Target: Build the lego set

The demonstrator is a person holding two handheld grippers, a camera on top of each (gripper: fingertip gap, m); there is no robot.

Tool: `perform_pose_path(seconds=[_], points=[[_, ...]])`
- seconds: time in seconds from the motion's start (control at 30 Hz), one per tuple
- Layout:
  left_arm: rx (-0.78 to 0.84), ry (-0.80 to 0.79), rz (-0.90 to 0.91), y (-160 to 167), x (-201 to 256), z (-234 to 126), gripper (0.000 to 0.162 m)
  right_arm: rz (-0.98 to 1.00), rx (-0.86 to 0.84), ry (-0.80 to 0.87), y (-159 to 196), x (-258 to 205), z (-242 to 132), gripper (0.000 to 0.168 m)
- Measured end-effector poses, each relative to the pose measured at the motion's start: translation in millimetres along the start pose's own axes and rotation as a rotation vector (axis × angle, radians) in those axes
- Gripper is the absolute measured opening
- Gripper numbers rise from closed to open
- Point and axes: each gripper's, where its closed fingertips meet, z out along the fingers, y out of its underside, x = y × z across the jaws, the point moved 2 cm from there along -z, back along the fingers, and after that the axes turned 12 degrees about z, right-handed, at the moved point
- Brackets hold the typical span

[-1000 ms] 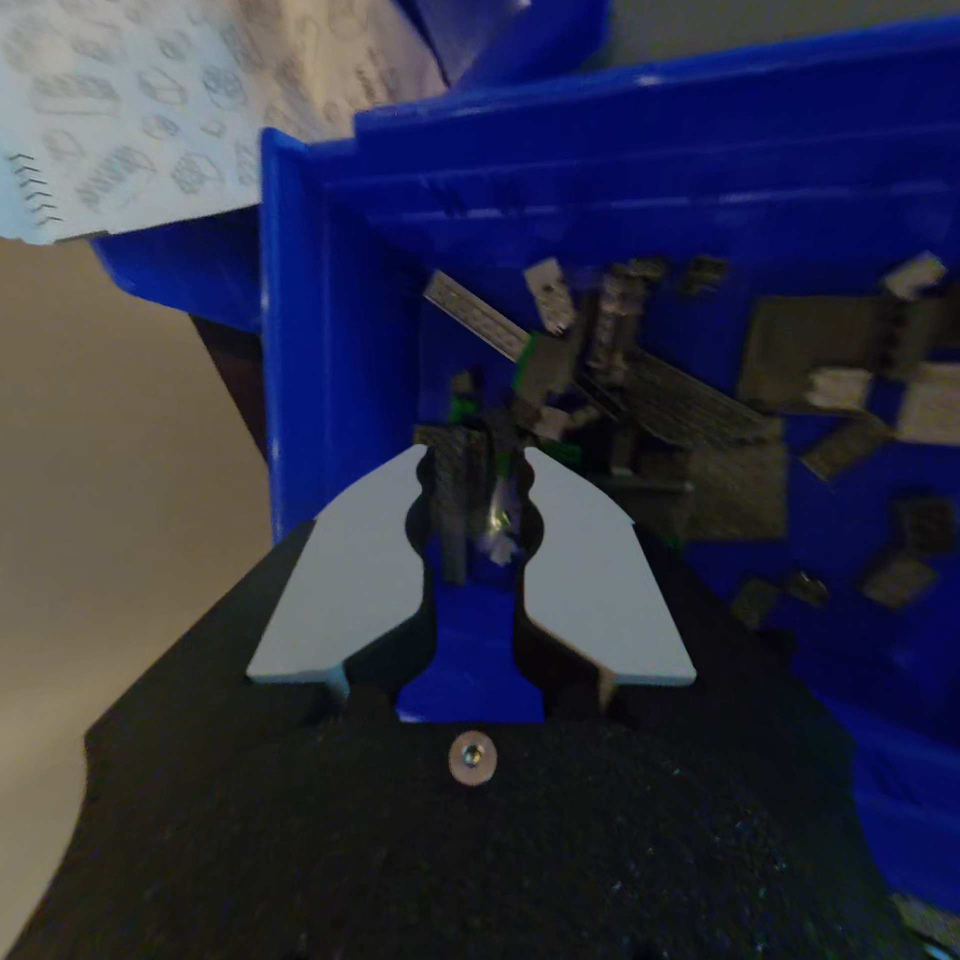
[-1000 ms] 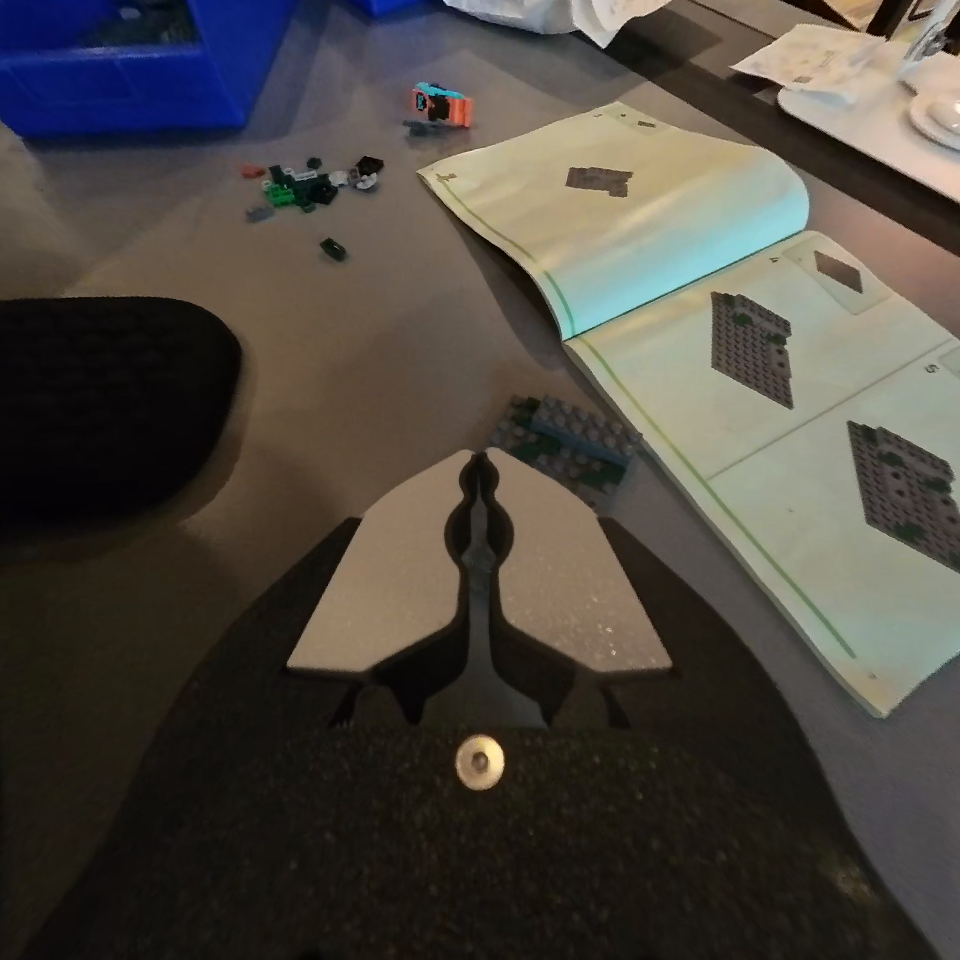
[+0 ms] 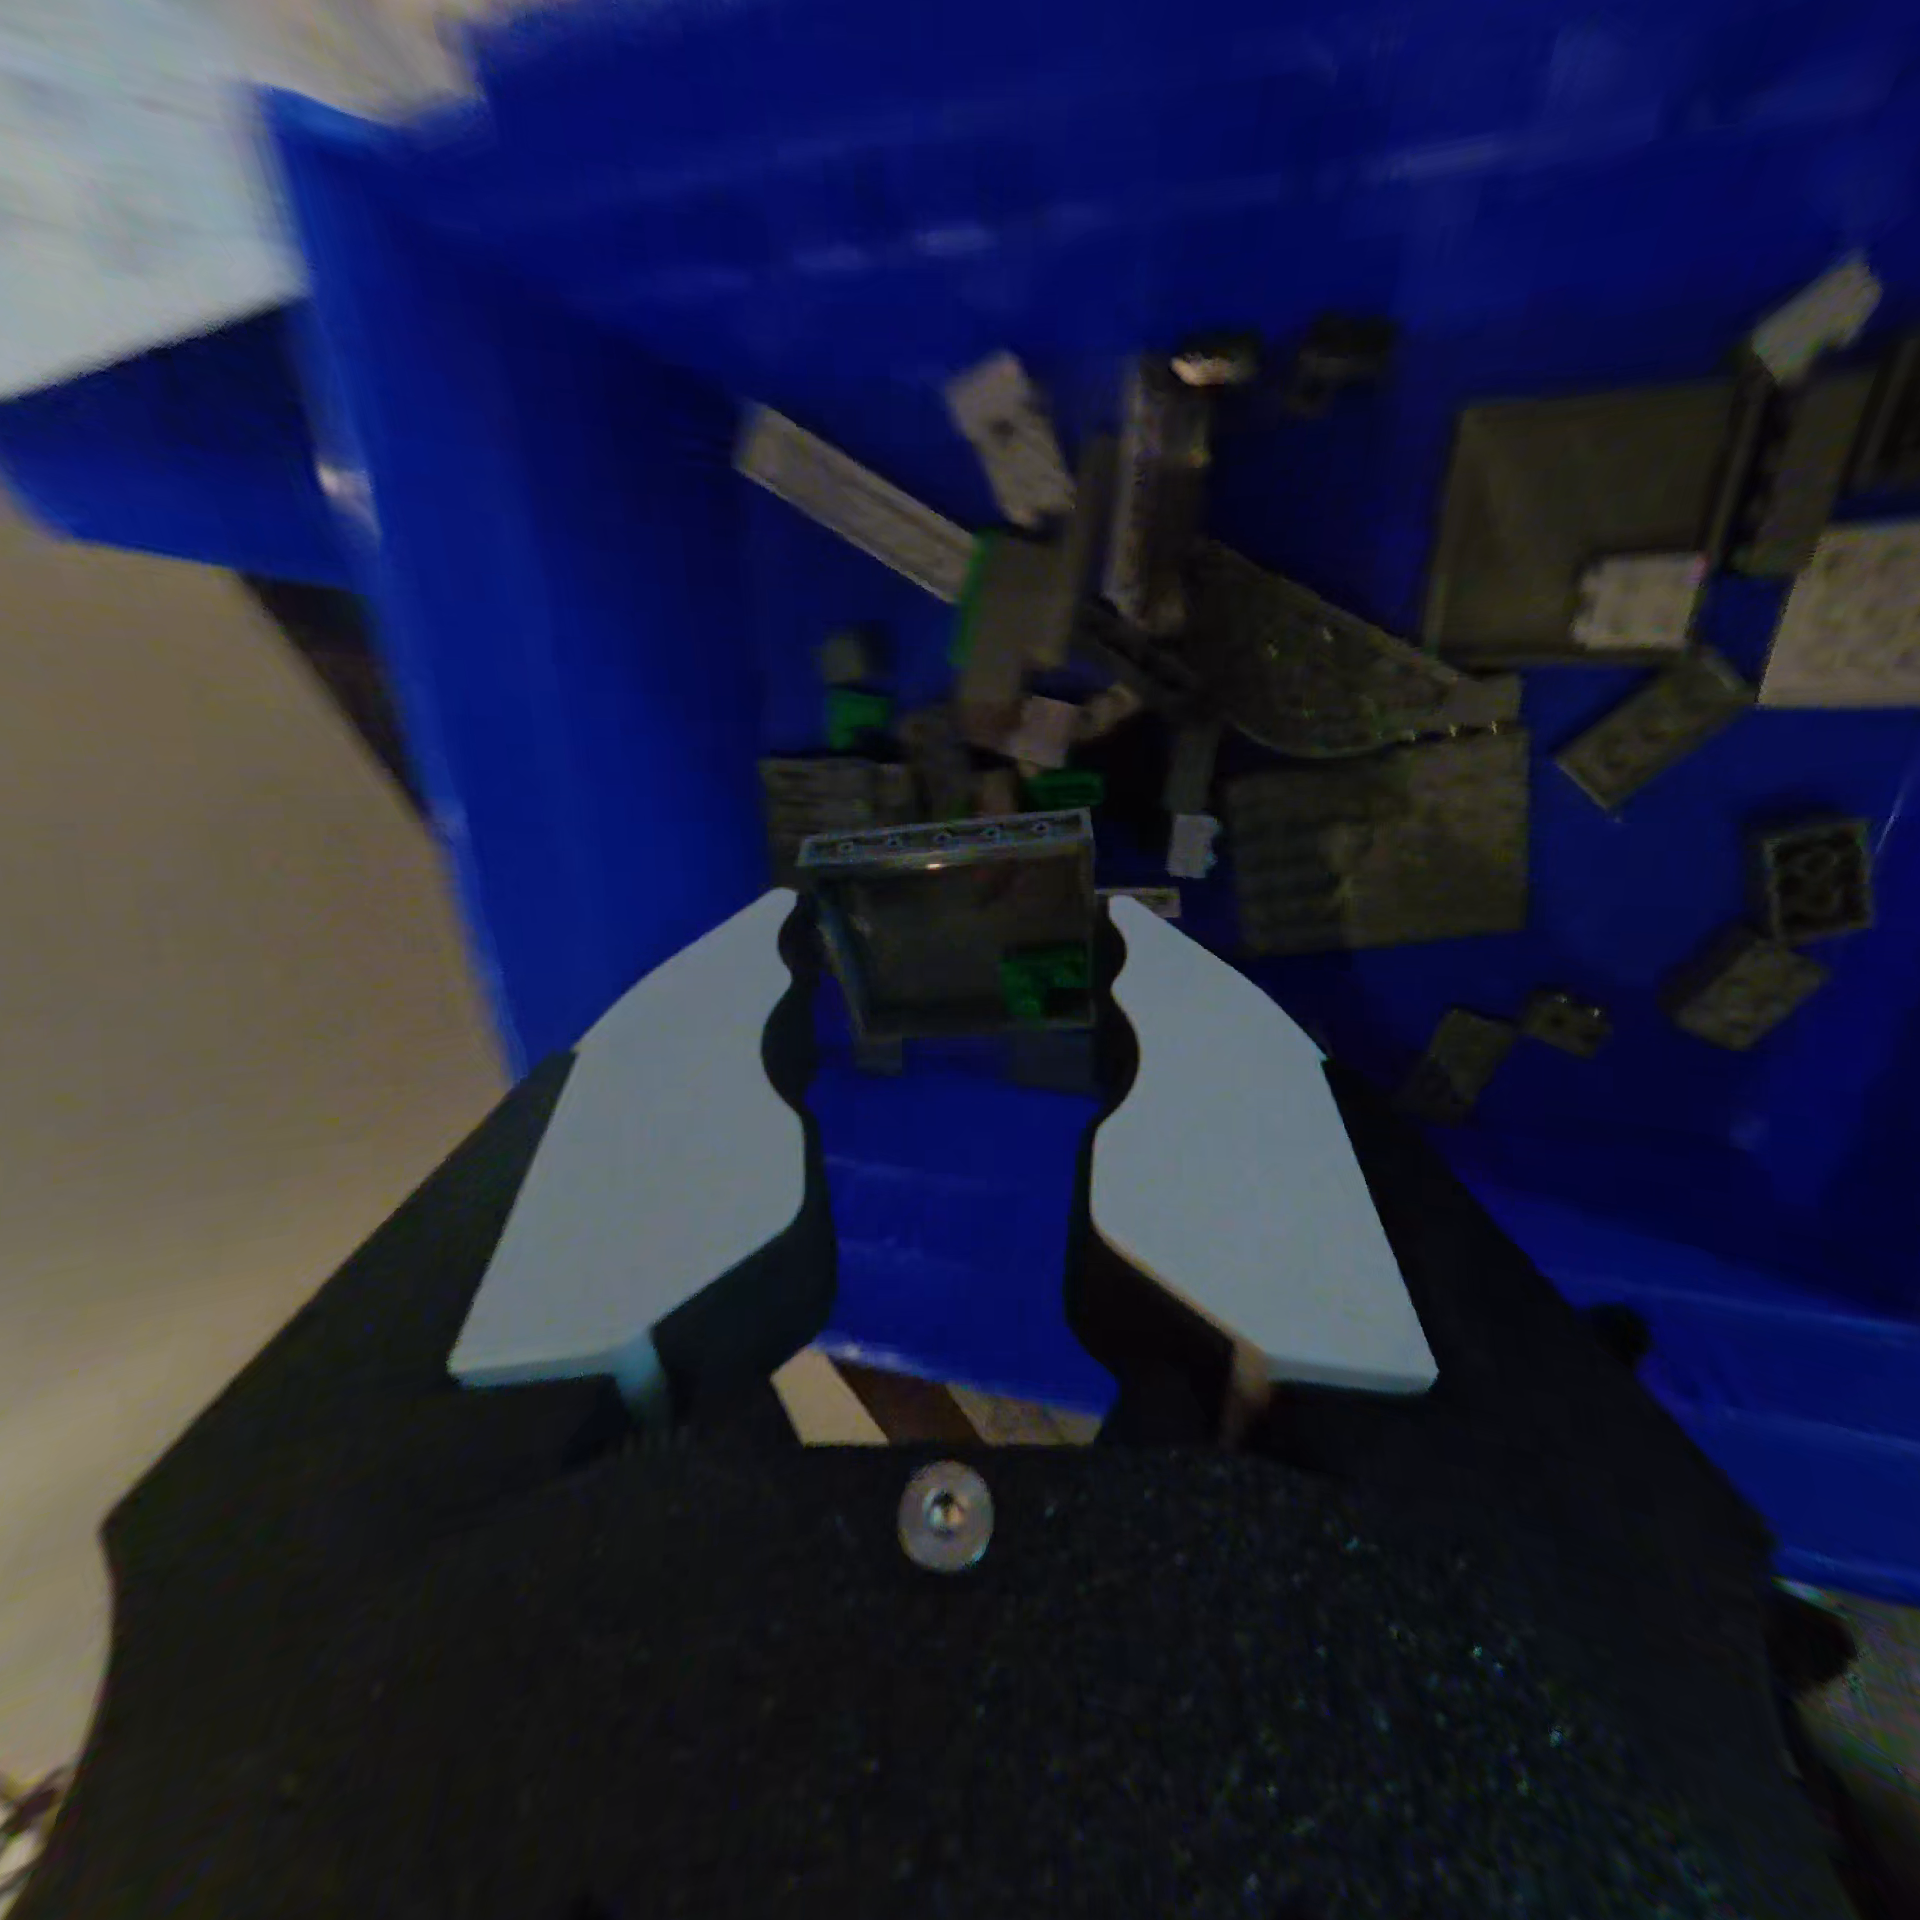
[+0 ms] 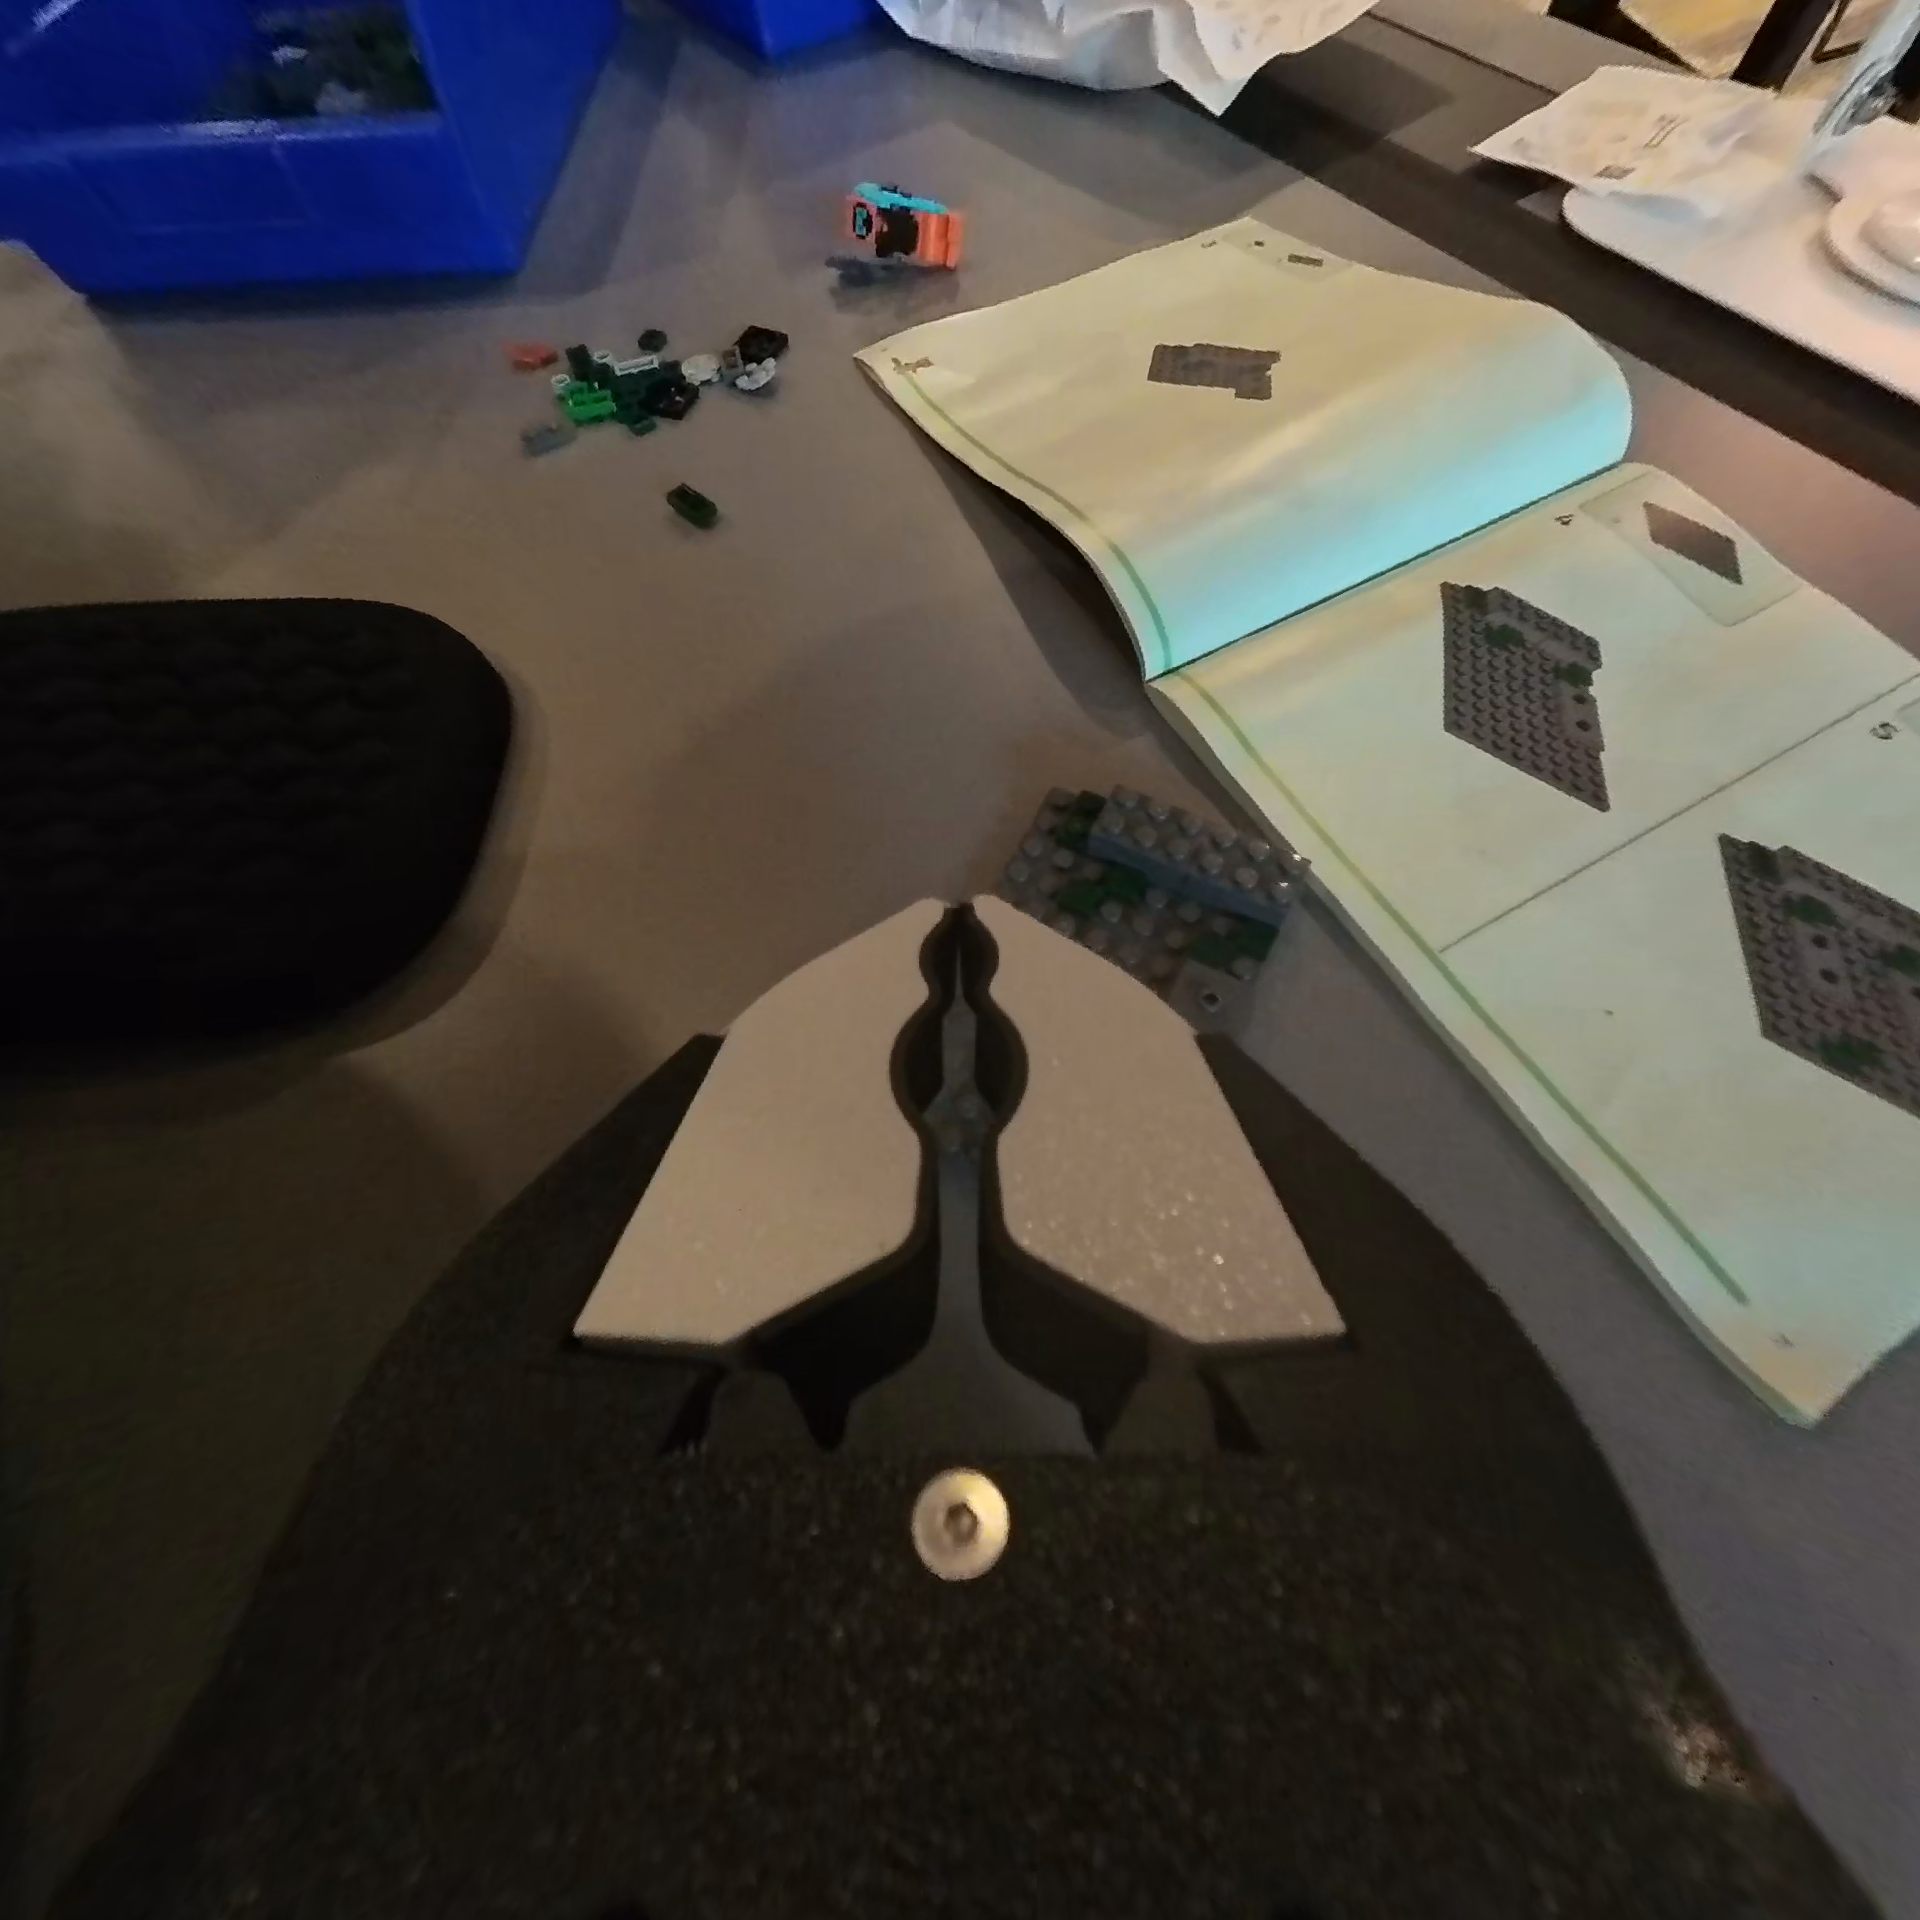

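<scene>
Left claw (image 3: 951,914) is gripping a dark grey plate (image 3: 956,925) between its fingertips, jaws set wide, a green piece on the plate's right. It is hovering over the blue bin (image 3: 582,623); loose grey pieces (image 3: 1371,821) are lying beyond and right.

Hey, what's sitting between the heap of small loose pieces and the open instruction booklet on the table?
In the right wrist view, only bare grey table lies between the loose pieces and the booklet.
</scene>
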Motion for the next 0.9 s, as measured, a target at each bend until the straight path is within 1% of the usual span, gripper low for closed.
perform_pose_path(seconds=[0.1,0.2,0.37,0.47,0.6,0.73,0.8,0.9], points=[[0.063,-0.046,-0.053,-6,-14,-12,0.052,-0.003,0.001,-0.008,0,-1,2,0.000],[0.113,-0.062,-0.078,-17,-21,-14,0.052,-0.005,0.002,-0.011,0,-2,2,0.000],[0.154,0.002,-0.081,-36,-16,2,0.052,-0.006,0.010,-0.005,-2,-3,-1,0.000],[0.160,0.033,-0.053,-48,-11,14,0.052,-0.007,0.008,-0.001,-2,-3,-1,0.000],[0.174,0.061,-0.015,-60,-3,23,0.057,-0.006,0.006,0.001,-1,-2,-1,0.000],[0.179,0.058,-0.027,-58,-6,24,0.063,-0.001,0.004,0.001,-1,-1,0,0.000],[0.159,0.029,-0.042,-50,-12,22,0.061,0.000,0.005,0.000,-1,-1,0,0.000],[0.083,-0.014,-0.057,-28,-22,25,0.055,0.003,0.007,-0.003,-1,-1,0,0.000]])
